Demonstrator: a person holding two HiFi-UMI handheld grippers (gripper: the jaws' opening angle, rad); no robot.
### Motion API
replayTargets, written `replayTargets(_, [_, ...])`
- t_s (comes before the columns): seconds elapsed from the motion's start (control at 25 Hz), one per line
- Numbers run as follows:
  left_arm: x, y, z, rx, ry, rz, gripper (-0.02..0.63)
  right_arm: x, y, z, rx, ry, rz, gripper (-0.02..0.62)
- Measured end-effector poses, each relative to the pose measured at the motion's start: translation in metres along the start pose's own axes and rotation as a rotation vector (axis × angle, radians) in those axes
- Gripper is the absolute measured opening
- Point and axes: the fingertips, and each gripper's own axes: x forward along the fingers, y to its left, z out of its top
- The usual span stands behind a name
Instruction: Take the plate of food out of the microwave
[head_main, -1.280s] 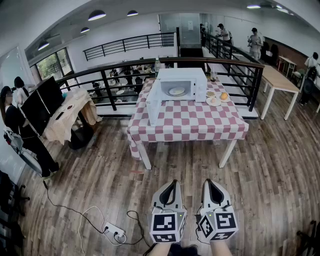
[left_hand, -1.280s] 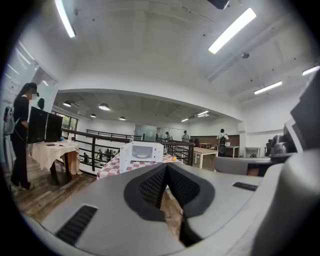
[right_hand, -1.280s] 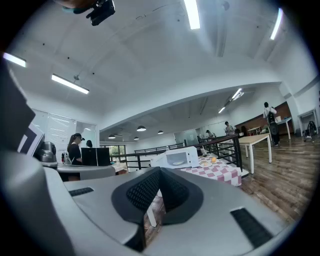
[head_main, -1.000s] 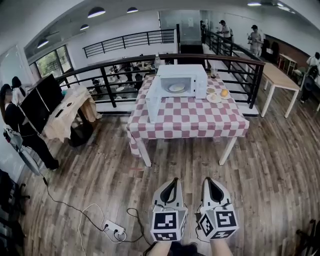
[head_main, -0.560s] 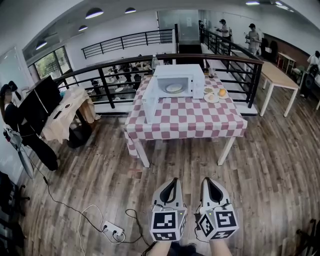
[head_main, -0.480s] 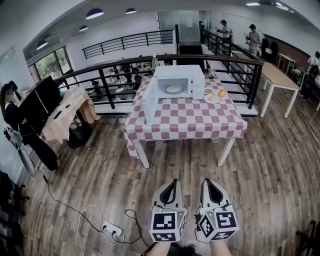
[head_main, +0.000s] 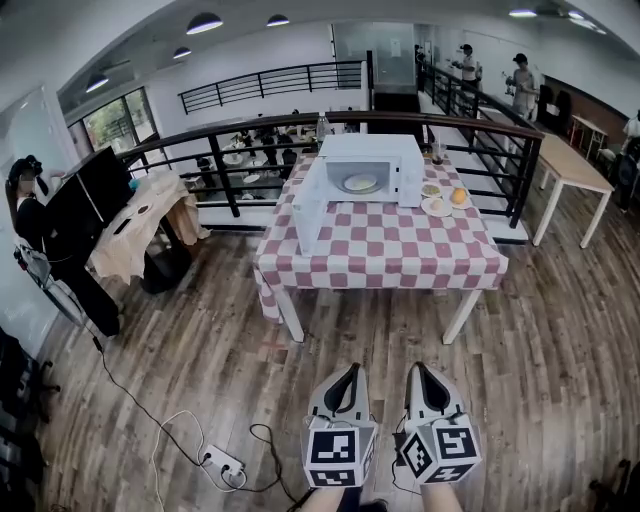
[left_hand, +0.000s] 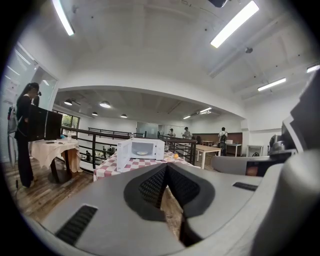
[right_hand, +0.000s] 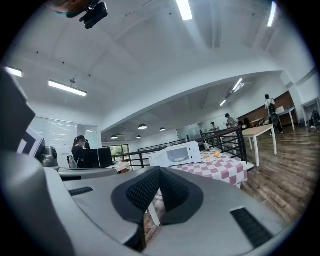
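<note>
Table (head_main: 400, 262) — plate (head_main: 360, 183) (microwave (head_main: 372, 149)) beyond left gripper (head_main: 351, 369)

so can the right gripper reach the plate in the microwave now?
Probably not yet: right gripper is shut, far short of the table. The microwave door is open, so the plate is unblocked.

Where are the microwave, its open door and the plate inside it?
microwave (head_main: 372, 147), head view, on its white top panel.
microwave door (head_main: 311, 207), head view, middle of the swung-open door.
plate (head_main: 360, 183), head view, centre of the plate inside the cavity.
</note>
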Motion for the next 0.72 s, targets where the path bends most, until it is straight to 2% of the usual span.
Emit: replayTargets(0.72, [0.149,0.101,0.026,-0.004,-0.008,-0.035,0.008,0.182,-0.007,0.014,-0.001,0.004,-0.034,-0.006])
